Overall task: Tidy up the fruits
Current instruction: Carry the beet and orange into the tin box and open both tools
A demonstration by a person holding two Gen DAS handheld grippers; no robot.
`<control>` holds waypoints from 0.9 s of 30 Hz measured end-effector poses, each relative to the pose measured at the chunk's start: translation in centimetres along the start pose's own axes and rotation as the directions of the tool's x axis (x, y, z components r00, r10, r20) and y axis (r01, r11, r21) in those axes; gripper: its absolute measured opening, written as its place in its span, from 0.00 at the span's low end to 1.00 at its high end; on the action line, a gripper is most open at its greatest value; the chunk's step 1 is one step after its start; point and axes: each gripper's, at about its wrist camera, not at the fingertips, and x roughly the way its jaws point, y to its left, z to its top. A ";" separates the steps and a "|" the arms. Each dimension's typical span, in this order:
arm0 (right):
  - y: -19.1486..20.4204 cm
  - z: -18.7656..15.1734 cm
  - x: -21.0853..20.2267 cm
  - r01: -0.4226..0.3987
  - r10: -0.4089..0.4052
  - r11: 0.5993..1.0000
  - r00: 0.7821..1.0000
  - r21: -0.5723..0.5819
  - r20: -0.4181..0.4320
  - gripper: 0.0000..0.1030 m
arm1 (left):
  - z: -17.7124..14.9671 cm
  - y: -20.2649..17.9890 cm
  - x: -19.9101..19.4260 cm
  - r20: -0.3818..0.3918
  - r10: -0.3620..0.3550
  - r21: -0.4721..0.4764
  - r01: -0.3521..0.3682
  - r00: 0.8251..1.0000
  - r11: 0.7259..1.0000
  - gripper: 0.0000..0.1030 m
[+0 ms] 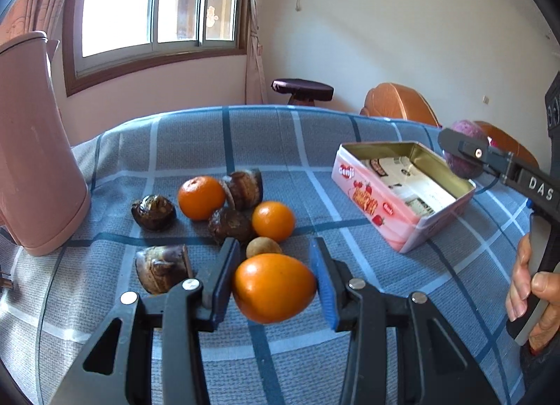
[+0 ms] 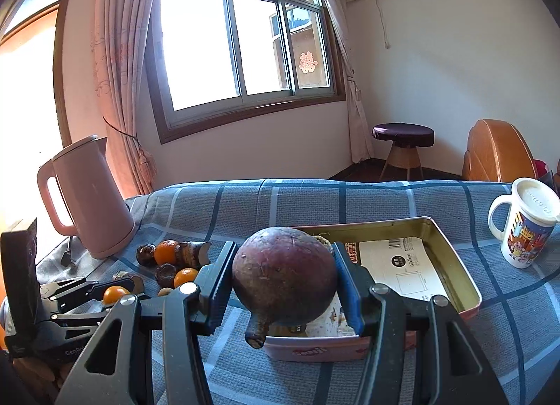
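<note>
While my left gripper (image 1: 274,287) clamps an orange fruit (image 1: 274,287), possibly a kumquat, my right gripper (image 2: 284,284) holds a purple passion fruit (image 2: 284,277) over the tin's (image 2: 451,266) near edge.

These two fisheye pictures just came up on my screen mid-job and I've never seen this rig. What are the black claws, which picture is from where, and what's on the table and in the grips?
There is no robot here: a person holds a two-finger claw in each hand, each with a camera looking along its fingers.

The left wrist view shows the left claw closed on an orange fruit. The right wrist view shows the right claw closed on a round purple fruit, near the open pink tin.

On the blue checked tablecloth lie two more oranges, several dark brown fruits and a small tan one. A pink kettle stands at the left, a lidded mug at the right.
</note>
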 end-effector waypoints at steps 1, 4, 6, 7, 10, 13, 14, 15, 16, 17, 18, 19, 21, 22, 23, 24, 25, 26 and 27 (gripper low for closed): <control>-0.5 0.1 -0.1 0.008 -0.008 1.000 1.000 0.001 0.006 0.54 | 0.2 -0.2 -0.3 0.018 -0.003 -0.016 0.004 1.000 1.000 0.43; -2.1 0.3 -0.4 0.044 -0.044 0.999 0.999 0.000 0.019 0.54 | 1.4 -0.4 -0.5 0.061 -0.002 -0.039 0.004 0.998 0.999 0.43; -3.4 0.4 -0.4 0.065 -0.065 0.998 0.998 0.001 0.019 0.54 | 2.1 -1.2 -0.3 0.083 -0.013 -0.050 0.017 0.996 0.999 0.43; -4.0 0.5 -0.4 0.078 -0.078 0.997 0.997 0.002 0.018 0.54 | 2.5 -1.7 -0.1 0.090 -0.020 -0.047 0.024 0.996 0.999 0.43; -6.1 0.5 -0.2 0.118 -0.118 0.993 0.993 0.003 0.009 0.54 | 3.9 -4.0 0.4 0.112 -0.037 -0.011 0.038 0.993 0.999 0.43; -8.0 0.3 0.1 0.157 -0.157 0.987 0.988 -0.010 -0.005 0.54 | 5.1 -6.4 1.6 0.122 -0.074 0.029 0.071 0.990 0.997 0.43; -8.6 0.3 0.3 0.168 -0.168 0.986 0.986 -0.015 -0.011 0.54 | 5.4 -7.2 2.2 0.118 -0.083 0.037 0.079 0.990 0.996 0.43; -9.1 0.3 0.4 0.177 -0.177 0.984 0.984 -0.019 -0.017 0.54 | 5.7 -7.9 2.9 0.111 -0.097 0.043 0.093 0.989 0.995 0.43; -9.7 0.2 0.6 0.184 -0.185 0.983 0.982 -0.025 -0.025 0.54 | 5.9 -8.6 3.5 0.103 -0.110 0.046 0.106 0.989 0.993 0.43; -10.2 0.2 0.7 0.188 -0.189 0.982 0.981 -0.028 -0.033 0.54 | 6.0 -9.2 4.2 0.093 -0.120 0.047 0.116 0.988 0.992 0.43; -10.7 0.1 0.9 0.189 -0.190 0.982 0.981 -0.027 -0.042 0.54 | 6.2 -9.7 4.9 0.081 -0.125 0.048 0.121 0.989 0.991 0.43; -11.2 0.0 1.1 0.186 -0.187 0.982 0.981 -0.021 -0.052 0.54 | 6.3 -10.4 5.6 0.072 -0.126 0.049 0.123 0.989 0.991 0.43; -12.0 -0.1 1.4 0.174 -0.174 0.985 0.982 -0.003 -0.074 0.54 | 6.5 -11.2 7.1 0.050 -0.126 0.047 0.124 0.991 0.991 0.43; -12.3 -0.1 1.7 0.169 -0.168 0.986 0.982 0.001 -0.084 0.54 | 6.5 -12.0 7.6 0.037 -0.126 0.046 0.124 0.991 0.991 0.43; -12.5 -0.1 1.9 0.165 -0.164 0.986 0.982 0.001 -0.093 0.54 | 6.4 -12.5 8.1 0.024 -0.126 0.044 0.125 0.992 0.991 0.43; -12.5 -0.2 2.0 0.160 -0.159 0.987 0.982 -0.002 -0.099 0.54 | 6.5 -13.0 8.7 0.013 -0.127 0.044 0.126 0.992 0.991 0.43; -12.4 -0.3 2.2 0.153 -0.152 0.988 0.983 -0.006 -0.104 0.54 | 6.6 -13.5 9.2 0.002 -0.128 0.044 0.128 0.992 0.991 0.43; -12.3 -0.3 2.4 0.144 -0.144 0.990 0.983 -0.012 -0.111 0.54 | 6.5 -14.2 9.4 -0.008 -0.127 0.045 0.128 0.992 0.991 0.43; -12.3 -0.3 2.5 0.135 -0.136 0.991 0.984 -0.018 -0.118 0.54 | 6.6 -14.4 9.9 -0.017 -0.128 0.042 0.128 0.992 0.991 0.43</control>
